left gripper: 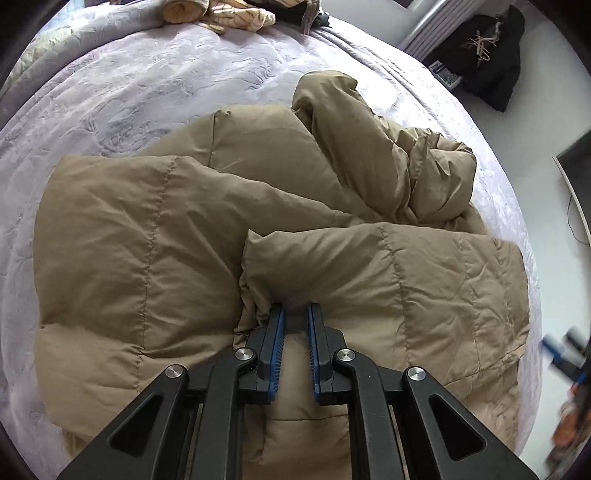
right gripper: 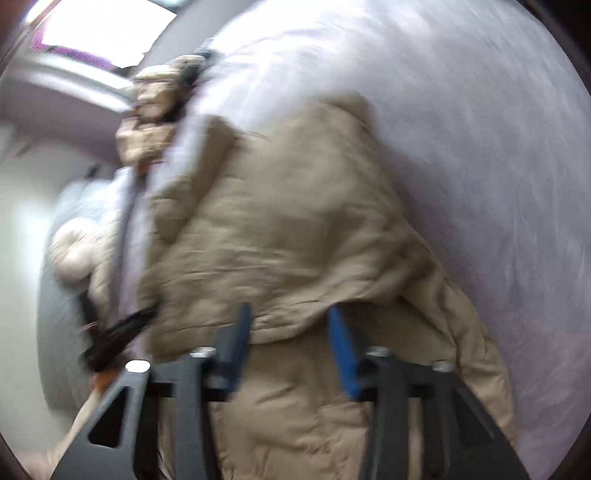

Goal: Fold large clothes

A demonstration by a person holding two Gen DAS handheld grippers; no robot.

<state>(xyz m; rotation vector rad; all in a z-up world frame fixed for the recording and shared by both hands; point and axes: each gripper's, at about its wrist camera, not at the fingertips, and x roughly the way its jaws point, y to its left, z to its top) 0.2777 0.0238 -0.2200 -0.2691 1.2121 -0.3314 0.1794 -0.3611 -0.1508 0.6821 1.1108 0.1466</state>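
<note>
A large tan quilted puffer coat (left gripper: 177, 236) lies spread on a bed with a lilac cover (left gripper: 122, 88). One sleeve (left gripper: 354, 140) is folded up over its body. My left gripper (left gripper: 296, 308) has its blue pads a narrow gap apart, pressed into a fold of the coat, with fabric bunched at the left pad. In the blurred right wrist view my right gripper (right gripper: 290, 314) is open just over the coat (right gripper: 280, 221), with nothing between its fingers. The right gripper also shows as a blur in the left wrist view (left gripper: 565, 354).
A pile of beige and dark clothes (left gripper: 236, 14) lies at the far end of the bed. A black garment with hangers (left gripper: 487, 55) lies on the floor beyond the bed's right side. A pale plush item (right gripper: 77, 251) sits left of the bed.
</note>
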